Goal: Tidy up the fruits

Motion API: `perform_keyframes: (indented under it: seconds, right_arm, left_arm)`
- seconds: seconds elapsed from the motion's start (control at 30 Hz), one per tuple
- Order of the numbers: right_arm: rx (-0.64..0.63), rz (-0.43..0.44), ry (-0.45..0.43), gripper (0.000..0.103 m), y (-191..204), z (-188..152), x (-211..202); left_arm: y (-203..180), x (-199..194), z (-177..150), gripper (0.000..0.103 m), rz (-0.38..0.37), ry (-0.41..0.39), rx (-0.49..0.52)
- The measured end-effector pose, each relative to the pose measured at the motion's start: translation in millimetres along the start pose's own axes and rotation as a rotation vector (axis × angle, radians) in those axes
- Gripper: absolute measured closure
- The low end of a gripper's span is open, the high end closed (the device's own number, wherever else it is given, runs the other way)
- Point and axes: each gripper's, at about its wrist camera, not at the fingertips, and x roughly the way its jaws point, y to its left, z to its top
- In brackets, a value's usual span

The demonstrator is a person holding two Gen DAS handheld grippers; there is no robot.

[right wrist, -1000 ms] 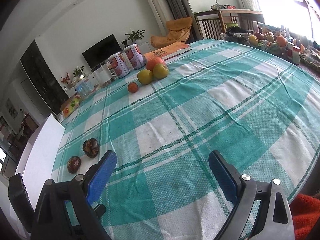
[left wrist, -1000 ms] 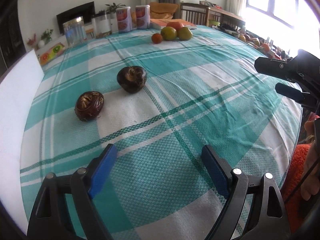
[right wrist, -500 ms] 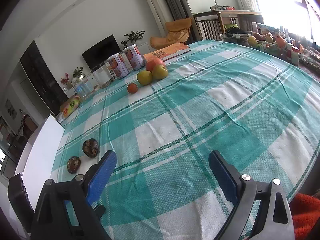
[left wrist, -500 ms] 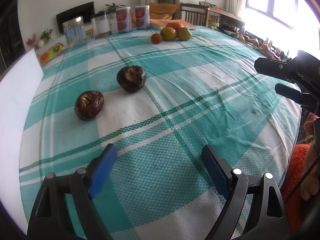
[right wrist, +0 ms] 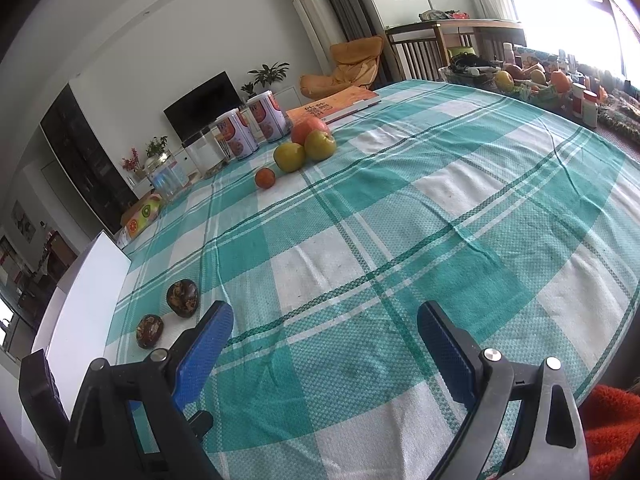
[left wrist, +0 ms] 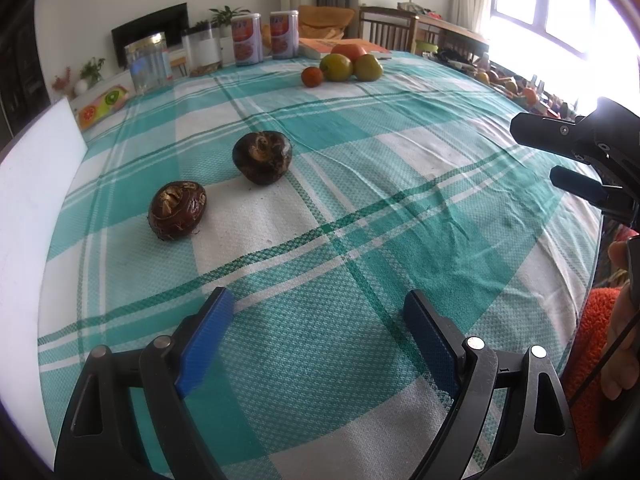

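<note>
You are holding the left hand-held gripper (left wrist: 316, 336) low over the near edge of the worktop (left wrist: 460, 168), its blue pads (left wrist: 206, 332) standing wide apart with only checked cloth between them; nothing is in its grasp. You are carrying the right hand-held gripper (right wrist: 324, 344) the same way: jaws spread wide, empty, angled down at bare cloth. Both are sitting clear of every fruit, which reads as a ready stance before a first pick, not a grip in progress.

Beyond the left hand-held gripper, toward the near left of the worktop, two dark brown fruits are lying close together but apart: the nearer one (left wrist: 177, 210) and the rounder one (left wrist: 262, 157) just behind it and to its right. They are resting on a white square of the cloth, near the white board (left wrist: 28, 184) along the left edge. In my judgement they fall to the left hand-held gripper, being nearest to it.

Well beyond them, at the far side, a small orange fruit (right wrist: 265, 178) is sitting just left of a cluster: two yellow-green fruits (right wrist: 289, 157) side by side and a red-orange fruit (right wrist: 308, 129) behind them. That cluster looks like the gathering point, so the two dark fruits appear to be the strays. Two printed cans (right wrist: 250, 130) and an orange book (right wrist: 336, 106) are standing behind the cluster.
</note>
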Motion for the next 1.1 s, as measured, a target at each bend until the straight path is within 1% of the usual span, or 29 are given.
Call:
perform_keyframes:
  seconds: [1.1]
  right_arm:
    - [0.015, 0.006, -0.009, 0.010, -2.2, 0.7, -3.5]
  left_arm:
    - [-0.7, 0.1, -0.6, 0.013, -0.007, 0.001, 0.000]
